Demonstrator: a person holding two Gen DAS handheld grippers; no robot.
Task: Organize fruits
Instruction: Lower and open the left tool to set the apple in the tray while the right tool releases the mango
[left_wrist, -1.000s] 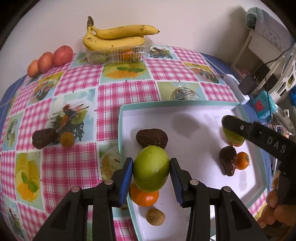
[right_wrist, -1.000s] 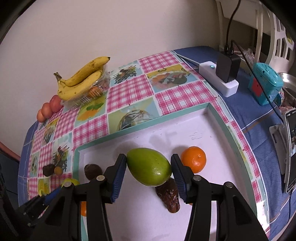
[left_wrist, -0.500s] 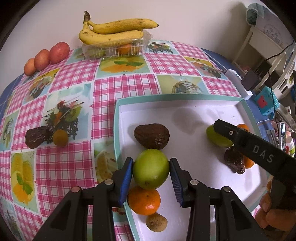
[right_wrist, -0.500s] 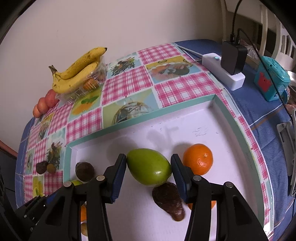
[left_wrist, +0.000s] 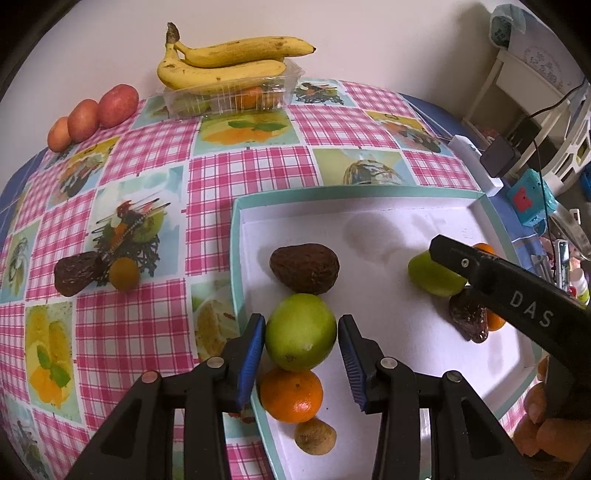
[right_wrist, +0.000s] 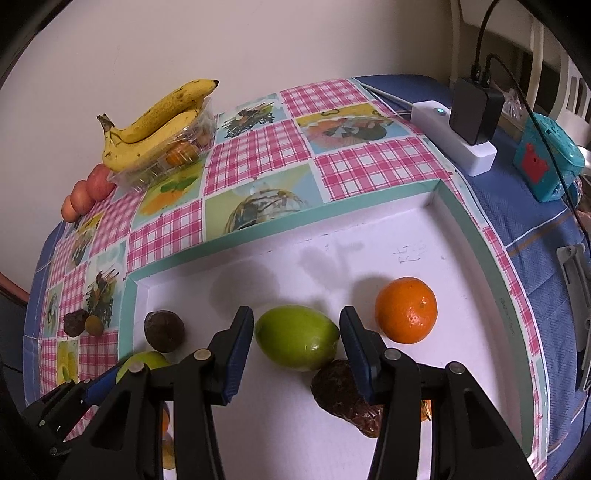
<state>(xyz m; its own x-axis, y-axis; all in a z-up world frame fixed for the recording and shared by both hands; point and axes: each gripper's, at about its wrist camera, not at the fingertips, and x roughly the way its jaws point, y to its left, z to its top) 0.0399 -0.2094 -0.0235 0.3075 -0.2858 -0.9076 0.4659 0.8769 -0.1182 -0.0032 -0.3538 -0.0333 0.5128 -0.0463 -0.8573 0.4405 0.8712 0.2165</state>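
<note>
The right gripper (left_wrist: 439, 254), seen from the left wrist camera, carries the white letters "DAS" on its black arm. Faint pencil marks sit on the white floor of the tray (right_wrist: 476, 236) near its far right corner; they are too small to read.

The left gripper (left_wrist: 301, 341) brackets a round green fruit (left_wrist: 300, 332) that rests on the tray floor close to the left wall. Its jaws have just been opening: the left blue pad lies at the fruit's skin, while a narrow gap shows at the right pad, so the fruit looks released rather than squeezed. A brown avocado (left_wrist: 304, 267) lies just beyond it, and an orange mandarin (left_wrist: 291, 395) touches its near side.

The right gripper (right_wrist: 297, 341) stands part open around an oval green fruit (right_wrist: 297, 338), also on the tray floor, with a sliver of white visible on each side, so neither pad presses it. Another mandarin (right_wrist: 406, 309) sits just right of it.
</note>
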